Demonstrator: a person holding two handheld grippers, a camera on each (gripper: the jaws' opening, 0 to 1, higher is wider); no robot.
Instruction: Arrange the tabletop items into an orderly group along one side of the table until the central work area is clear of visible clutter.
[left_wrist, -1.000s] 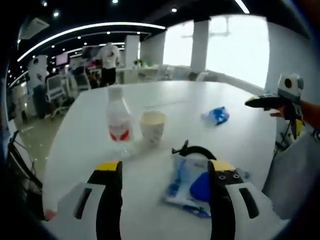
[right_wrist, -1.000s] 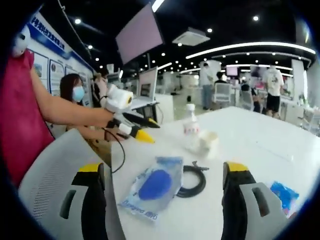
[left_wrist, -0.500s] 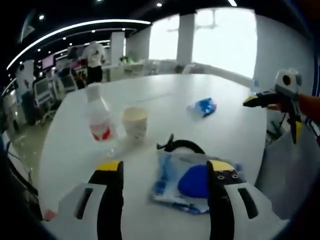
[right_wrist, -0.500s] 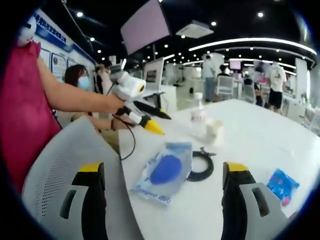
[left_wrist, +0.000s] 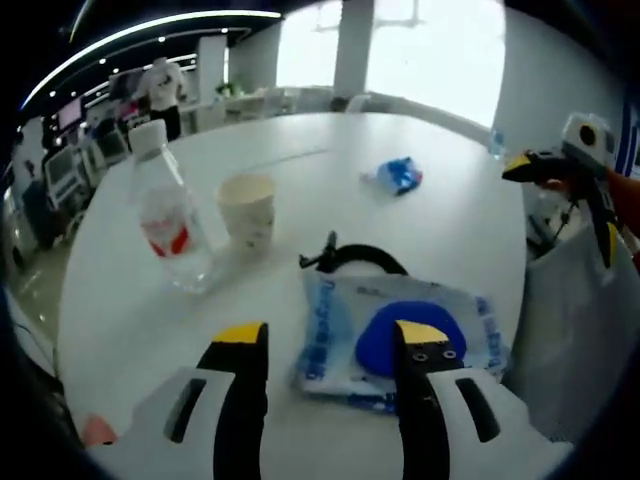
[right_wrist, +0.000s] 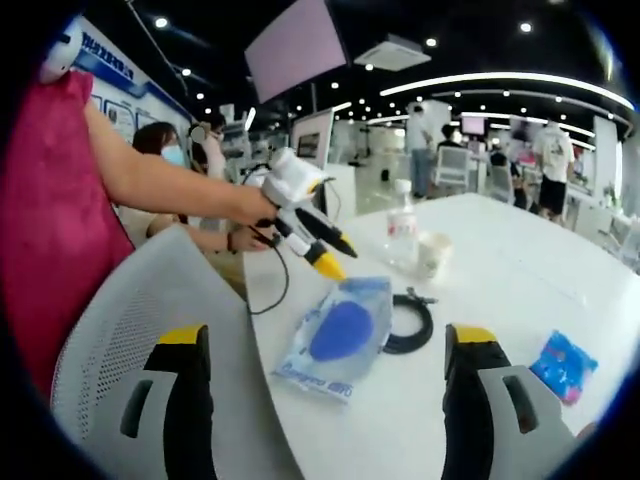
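The left gripper, jaws spread and holding nothing, hangs right over the near edge of the clear packet with the blue pad, far closer than the right gripper, also unclenched, which has it ahead on the tabletop.

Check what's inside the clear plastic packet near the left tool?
Inside the clear packet is a round blue item, plain in the right gripper view too. The left tool covers part of it; its far side is hidden.
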